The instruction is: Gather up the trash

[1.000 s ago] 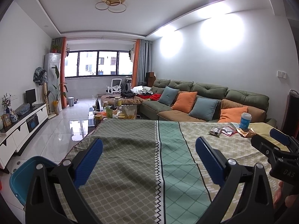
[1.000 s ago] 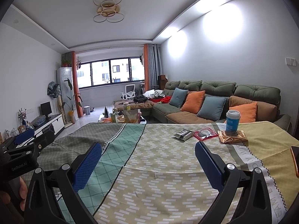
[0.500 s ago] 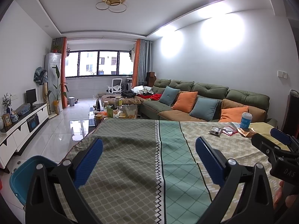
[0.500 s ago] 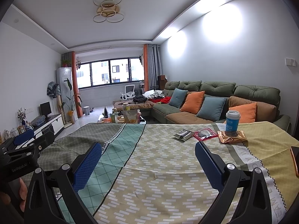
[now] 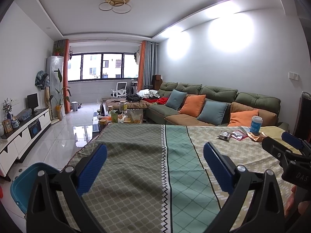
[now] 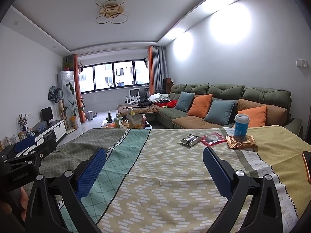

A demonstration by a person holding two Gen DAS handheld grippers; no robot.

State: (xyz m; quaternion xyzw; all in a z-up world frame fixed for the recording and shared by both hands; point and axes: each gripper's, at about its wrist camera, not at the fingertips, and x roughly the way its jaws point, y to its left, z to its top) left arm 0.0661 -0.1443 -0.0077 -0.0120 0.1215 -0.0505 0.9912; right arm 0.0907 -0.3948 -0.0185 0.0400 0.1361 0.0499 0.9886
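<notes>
Nothing is collected yet, as far as I can judge — I am holding my left gripper and right gripper over the patterned tablecloth, both with jaws spread wide and gripping nothing. The trash is lying at the far right of the table: one grey wrapper, one red packet, one copper foil packet, one blue paper cup — four pieces, all waiting. One blue bin is sitting on the floor, left of the table.

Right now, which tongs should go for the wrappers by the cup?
Right tongs, probably: open, with the wrappers and cup just ahead. The left tongs, also open, face bare tablecloth, farther away.
</notes>
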